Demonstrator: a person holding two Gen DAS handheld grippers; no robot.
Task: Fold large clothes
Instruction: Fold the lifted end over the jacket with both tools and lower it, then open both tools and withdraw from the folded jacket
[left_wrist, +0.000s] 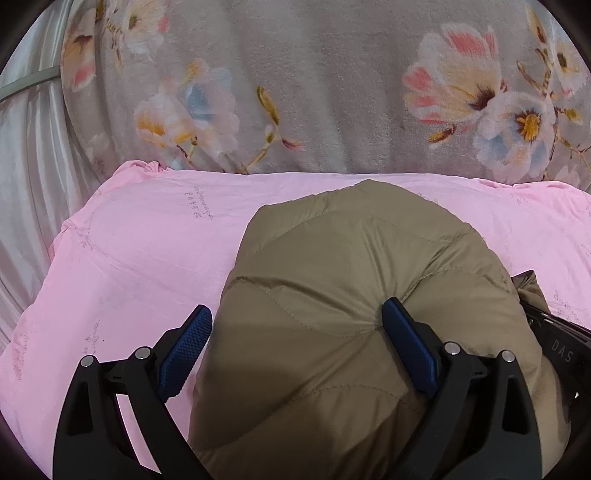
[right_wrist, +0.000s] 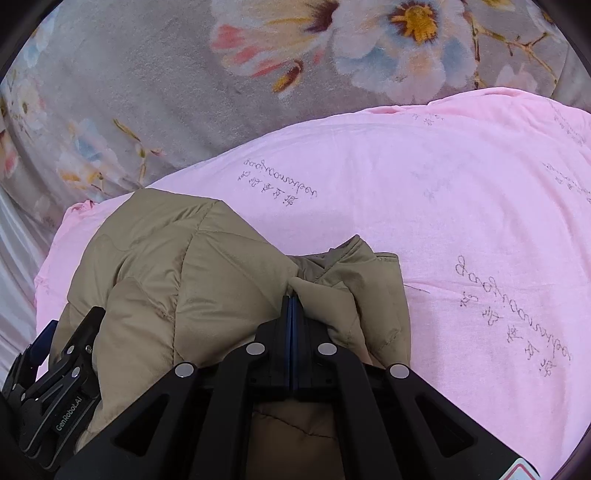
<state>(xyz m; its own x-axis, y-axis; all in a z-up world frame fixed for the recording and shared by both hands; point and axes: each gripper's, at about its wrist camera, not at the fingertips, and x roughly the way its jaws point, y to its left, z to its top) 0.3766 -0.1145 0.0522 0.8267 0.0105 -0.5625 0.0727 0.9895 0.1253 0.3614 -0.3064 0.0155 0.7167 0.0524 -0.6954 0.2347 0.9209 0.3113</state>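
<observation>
A: Where's the puffy olive quilted jacket (left_wrist: 354, 280)?

B: Bundled on the pink sheet (left_wrist: 140, 251). Right claw (right_wrist: 292, 302) pinches its edge; left claw (left_wrist: 297, 328) straddles it, wide, steadying the fold.

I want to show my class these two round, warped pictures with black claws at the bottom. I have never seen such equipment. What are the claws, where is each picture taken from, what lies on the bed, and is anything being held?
The claws are two hand-held grippers, one in each of a person's hands, with a wide-angle camera on each looking along its fingers; hence the round pictures. One view comes from the left gripper, the other from the right gripper.

On the bed lies a grey flowered blanket, and nearer, a pink sheet with faint printed writing. On the sheet sits a padded khaki jacket, bunched up.

The left gripper's blue pads stand wide apart, with the jacket bulging between them. The right gripper's jaws are shut together, at a fold of the jacket; whether cloth is pinched cannot be told.
</observation>
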